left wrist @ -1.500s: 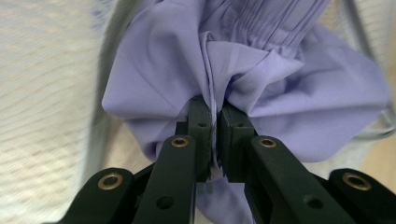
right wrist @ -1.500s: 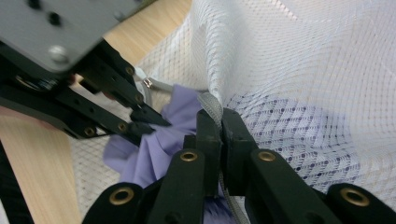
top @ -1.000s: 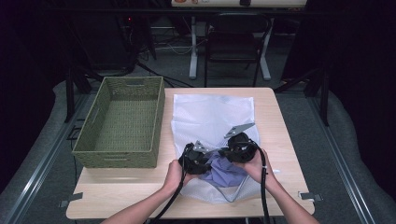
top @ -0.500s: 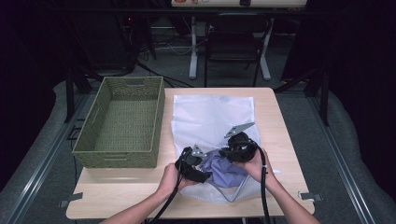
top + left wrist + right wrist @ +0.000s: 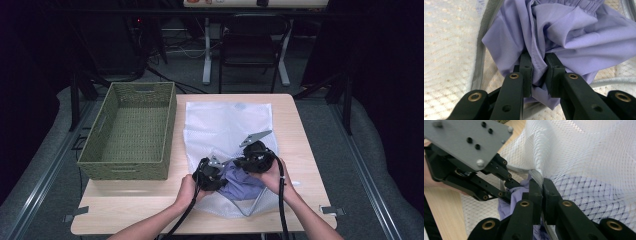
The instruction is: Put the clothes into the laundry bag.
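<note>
On the pale wooden bench [image 5: 150, 205] lies a white mesh laundry bag with a grey zip edge [image 5: 225, 125], spread from the bench's middle toward six o'clock. A crumpled lilac fabric garment [image 5: 240, 185] sits at the bag's near end, at about six o'clock of the bag, between the two hands.

The left gripper [image 5: 210, 174] is at nine o'clock of the garment. In the left gripper view its jaws have just been closing and now pinch a fold of the lilac garment [image 5: 564, 37] between them, nearly together, the cloth bunching up toward twelve o'clock above the pads.

The right gripper [image 5: 255, 157] is at about one o'clock of the garment. In the right gripper view its jaws are all but closed on the bag's grey zip edge [image 5: 537, 178], lifting the white mesh [image 5: 586, 157] so it tents up toward twelve o'clock; the left gripper [image 5: 509, 185] shows at nine o'clock there, its tips at the garment [image 5: 507, 206].

An olive-green woven rectangular basket [image 5: 100, 150] stands at nine o'clock of the bag, just beside it.
</note>
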Tool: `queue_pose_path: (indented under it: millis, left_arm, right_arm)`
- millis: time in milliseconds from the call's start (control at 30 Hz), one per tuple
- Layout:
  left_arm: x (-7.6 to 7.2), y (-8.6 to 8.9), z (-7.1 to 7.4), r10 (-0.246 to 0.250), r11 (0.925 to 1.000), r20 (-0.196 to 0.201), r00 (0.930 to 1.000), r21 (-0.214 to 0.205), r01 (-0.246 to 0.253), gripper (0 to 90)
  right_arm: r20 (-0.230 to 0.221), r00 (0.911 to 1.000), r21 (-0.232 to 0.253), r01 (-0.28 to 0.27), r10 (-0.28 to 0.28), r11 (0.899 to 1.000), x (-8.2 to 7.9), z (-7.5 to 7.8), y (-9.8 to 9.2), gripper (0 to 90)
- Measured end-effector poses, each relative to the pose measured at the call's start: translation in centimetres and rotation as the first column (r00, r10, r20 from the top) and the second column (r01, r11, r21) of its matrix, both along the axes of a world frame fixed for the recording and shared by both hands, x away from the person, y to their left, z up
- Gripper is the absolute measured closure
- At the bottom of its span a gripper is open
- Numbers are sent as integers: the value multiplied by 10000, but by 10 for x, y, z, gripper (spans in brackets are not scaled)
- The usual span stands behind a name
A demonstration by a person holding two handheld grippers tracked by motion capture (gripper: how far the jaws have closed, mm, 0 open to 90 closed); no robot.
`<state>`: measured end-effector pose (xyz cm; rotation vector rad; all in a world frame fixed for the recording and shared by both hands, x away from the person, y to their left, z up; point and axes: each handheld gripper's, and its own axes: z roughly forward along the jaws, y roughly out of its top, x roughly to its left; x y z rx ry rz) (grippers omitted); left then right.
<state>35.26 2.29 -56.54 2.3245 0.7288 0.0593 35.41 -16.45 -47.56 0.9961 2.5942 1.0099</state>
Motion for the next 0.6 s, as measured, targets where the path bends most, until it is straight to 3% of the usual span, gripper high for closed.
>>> queue_pose_path:
  millis: [267,600]
  left_arm:
    - [8,-3,0,322,9993,173,9993,-194,-319,774]
    - [2,-1,9,34,10000,184,9998,17,-34,517]
  right_arm:
    - [-13,9999,175,107,-107,9998,-2,4,-4,871]
    - [-133,9998,72,112,-111,9999,-1,1,-4,871]
